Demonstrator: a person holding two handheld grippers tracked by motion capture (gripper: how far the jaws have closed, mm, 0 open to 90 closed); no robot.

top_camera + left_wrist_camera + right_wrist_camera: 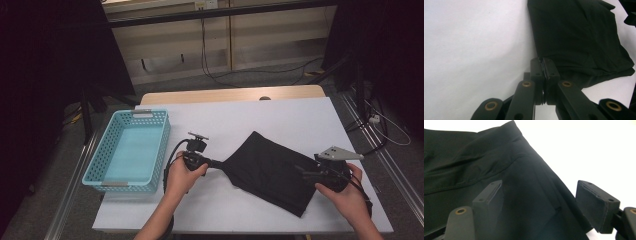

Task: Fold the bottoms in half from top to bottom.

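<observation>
Nearest the viewer, two forearms come in over the front edge of a white table [310, 112]. The left gripper [218, 163] has its jaws pinched tight on the left corner of a black cloth [272, 170], which lies folded and slanted at the table's middle right, its lower corner close to the front edge. The right gripper [303, 173] rests over the cloth's right edge with its jaws spread wide, the fabric lying beneath them and nothing clamped. The work looks about midway: one corner is gripped, the other side is not yet taken, and the cloth has not been lifted or moved. Farther left, a light blue basket [157, 150] sits empty, well apart from the cloth, with bare tabletop between them and behind the cloth.
</observation>
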